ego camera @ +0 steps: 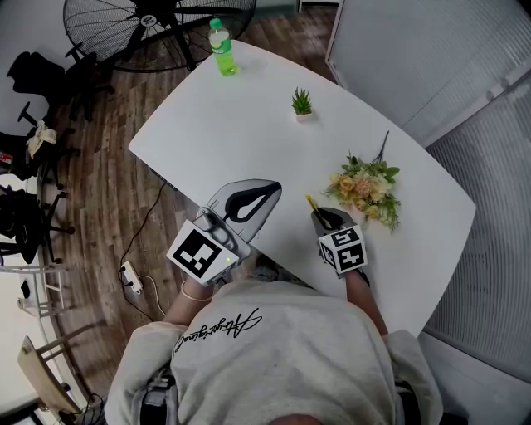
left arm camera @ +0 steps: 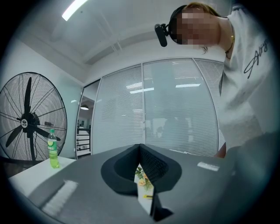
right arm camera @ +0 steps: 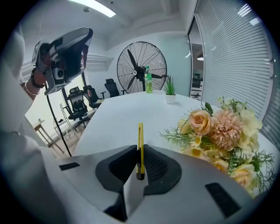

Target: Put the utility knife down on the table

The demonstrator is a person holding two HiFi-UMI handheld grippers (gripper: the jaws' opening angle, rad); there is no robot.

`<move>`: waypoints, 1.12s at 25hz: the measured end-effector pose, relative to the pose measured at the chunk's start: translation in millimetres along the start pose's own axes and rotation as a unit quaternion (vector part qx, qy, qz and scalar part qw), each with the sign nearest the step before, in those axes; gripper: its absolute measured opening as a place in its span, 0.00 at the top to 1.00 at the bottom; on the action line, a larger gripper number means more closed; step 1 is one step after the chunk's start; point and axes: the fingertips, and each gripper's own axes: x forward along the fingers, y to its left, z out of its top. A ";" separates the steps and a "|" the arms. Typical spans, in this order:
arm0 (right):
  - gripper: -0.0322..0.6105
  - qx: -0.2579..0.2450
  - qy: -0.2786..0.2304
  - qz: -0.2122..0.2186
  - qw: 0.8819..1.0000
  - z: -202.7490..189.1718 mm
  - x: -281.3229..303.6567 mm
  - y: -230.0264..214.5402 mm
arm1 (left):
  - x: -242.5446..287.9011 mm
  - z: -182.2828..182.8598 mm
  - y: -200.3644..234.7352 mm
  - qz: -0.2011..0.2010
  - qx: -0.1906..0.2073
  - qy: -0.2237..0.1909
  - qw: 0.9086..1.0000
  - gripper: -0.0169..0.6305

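1. The right gripper (right arm camera: 139, 151) pinches the knife (right arm camera: 140, 140) over the table's (ego camera: 232, 141) near edge. The left gripper (left arm camera: 140, 148), jaws pressed together on nothing, is at its left.
2. A bouquet (ego camera: 365, 189) lies just right of the knife.
3. Farther off are a potted plant (ego camera: 302, 103), a bottle (ego camera: 221, 48) and a fan (ego camera: 158, 25).
4. The knife is slim and yellow, jutting forward edge-on.

Rm is being lit by ceiling strip (right arm camera: 92, 7). Wood floor (ego camera: 99, 174) is being occupied by white table (ego camera: 249, 124), w/ big fan (ego camera: 158, 29) beyond its far end & black chairs (ego camera: 29, 220) at left. Right side is being closed off by blind-covered glass wall (ego camera: 431, 58).
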 end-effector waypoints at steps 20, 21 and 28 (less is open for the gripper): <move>0.88 -0.001 0.026 0.009 1.000 -8.6 3.5 -0.5 | 3.4 5.1 -1.4 -0.003 0.001 -0.003 1.000 0.97; 0.88 0.000 0.027 0.009 1.000 -8.7 3.5 -0.5 | 3.3 5.3 -1.2 -0.003 0.001 -0.002 1.000 0.97; 0.88 -0.001 0.032 0.008 0.999 -11.2 4.7 -0.9 | 4.3 4.0 -2.6 -0.004 0.002 -0.002 1.000 0.97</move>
